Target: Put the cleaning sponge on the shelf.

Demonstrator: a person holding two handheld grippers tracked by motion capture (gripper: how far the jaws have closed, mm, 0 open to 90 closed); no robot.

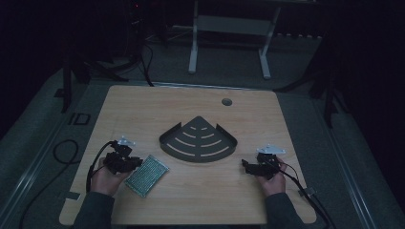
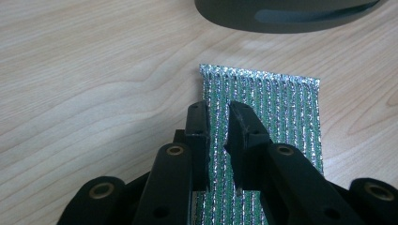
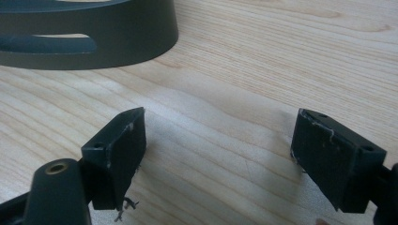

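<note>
- The left gripper (image 2: 217,123) has its jaws nearly together, with a narrow gap between them. They stand over the flat, green-and-silver striped rectangular scouring pad (image 2: 272,112). Whether they pinch it cannot be told.
- In the high view the left gripper (image 1: 136,163) sits at the near-left edge of the pad (image 1: 147,174), touching or just above it.
- The pad lies flat on the light wooden counter (image 2: 84,84). It runs from under the left jaws forward past their tips, and its far crimped edge lies just ahead of them.
- Beyond that far edge, apart from it, is the curved wall of the dark grey, fan-shaped metal corner shelf with curved slots (image 2: 286,16).
- The right gripper (image 3: 218,140) has its jaws spread wide, with only bare counter (image 3: 263,56) between them.
- Ahead of the right jaws and toward the left jaw's side, apart from both, stands the shelf's slotted curved wall (image 3: 117,33).
- In the high view the right gripper (image 1: 248,166) points toward the shelf (image 1: 198,141), which lies between the two grippers.
- A hand holds each gripper: the left hand (image 1: 106,180) and the right hand (image 1: 273,181), with dark sleeves behind them.
- A round hole (image 1: 227,101) is in the counter beyond the shelf.
</note>
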